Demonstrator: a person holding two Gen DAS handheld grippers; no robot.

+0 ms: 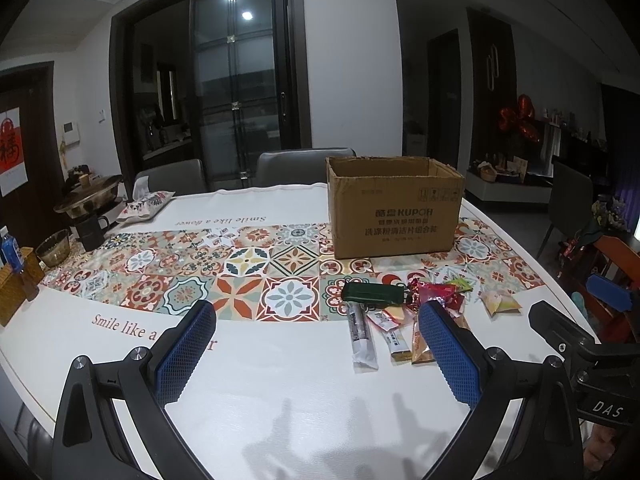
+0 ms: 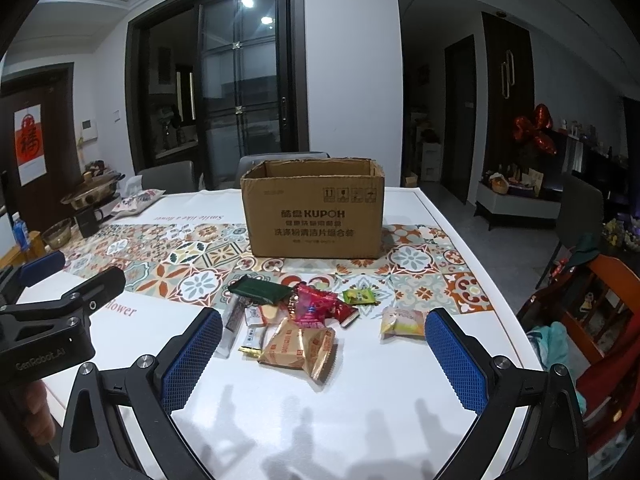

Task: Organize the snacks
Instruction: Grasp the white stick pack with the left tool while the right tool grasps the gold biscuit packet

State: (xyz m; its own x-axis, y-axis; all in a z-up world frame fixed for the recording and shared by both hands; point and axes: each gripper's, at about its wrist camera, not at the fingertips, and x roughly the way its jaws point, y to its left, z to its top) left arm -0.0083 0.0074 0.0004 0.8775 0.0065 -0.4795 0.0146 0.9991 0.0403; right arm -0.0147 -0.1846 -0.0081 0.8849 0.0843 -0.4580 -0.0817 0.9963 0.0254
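An open brown cardboard box (image 1: 394, 208) stands on the patterned runner; it also shows in the right wrist view (image 2: 314, 210). In front of it lies a pile of snack packets (image 2: 296, 320): a dark green pack (image 2: 258, 290), a red packet (image 2: 316, 304), a tan biscuit packet (image 2: 300, 346), a small green packet (image 2: 359, 296) and a pale yellow packet (image 2: 402, 323) apart to the right. The pile also shows in the left wrist view (image 1: 400, 312). My left gripper (image 1: 318, 320) is open and empty, left of the pile. My right gripper (image 2: 324, 330) is open and empty above the pile's near side.
The table (image 2: 320, 408) has a white cloth with a tiled runner. At the far left are a pot (image 1: 90, 196), a black mug (image 1: 91, 232), a glass bowl (image 1: 54, 248), a tissue pouch (image 1: 146, 206) and a wicker basket (image 1: 14, 292). Grey chairs (image 1: 298, 168) stand behind.
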